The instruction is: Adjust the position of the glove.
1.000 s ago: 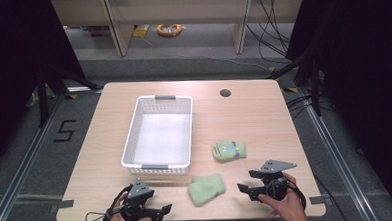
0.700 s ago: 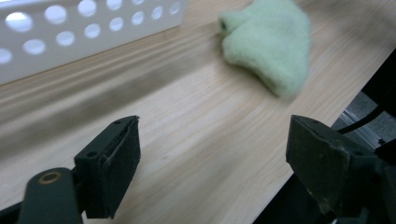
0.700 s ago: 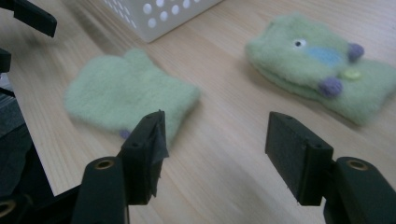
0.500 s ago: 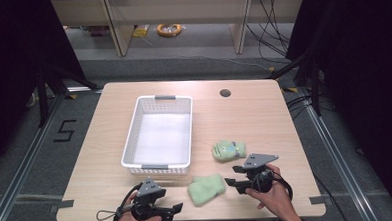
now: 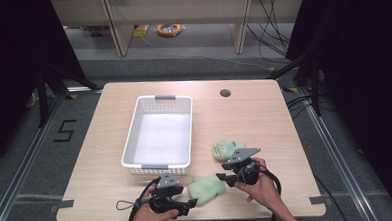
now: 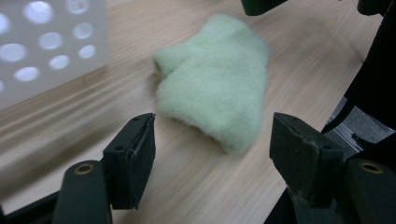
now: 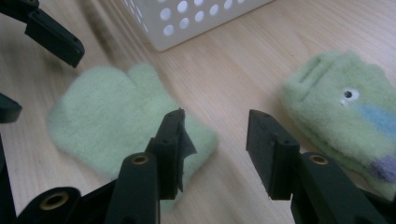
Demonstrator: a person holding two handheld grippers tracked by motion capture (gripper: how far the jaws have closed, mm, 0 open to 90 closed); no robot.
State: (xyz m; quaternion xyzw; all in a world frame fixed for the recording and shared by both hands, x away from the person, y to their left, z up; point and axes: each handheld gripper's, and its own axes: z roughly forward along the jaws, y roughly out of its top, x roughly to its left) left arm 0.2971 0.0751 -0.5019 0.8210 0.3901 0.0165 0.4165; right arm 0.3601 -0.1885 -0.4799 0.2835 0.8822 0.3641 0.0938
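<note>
While both grippers converge on plain mitten (image 5: 206, 188) (lower centre of high view, near basket (image 5: 130, 143)), collision risk — left gripper (image 6: 212, 140) spread, right gripper (image 7: 215, 140) spread, empty. Soft fleece may slide — second mitten (image 7: 345, 116) untouched.

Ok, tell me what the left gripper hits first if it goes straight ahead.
Most likely the plain green mitten: it lies just ahead of the open left gripper, centred between the jaws, with bare table before it.
</note>
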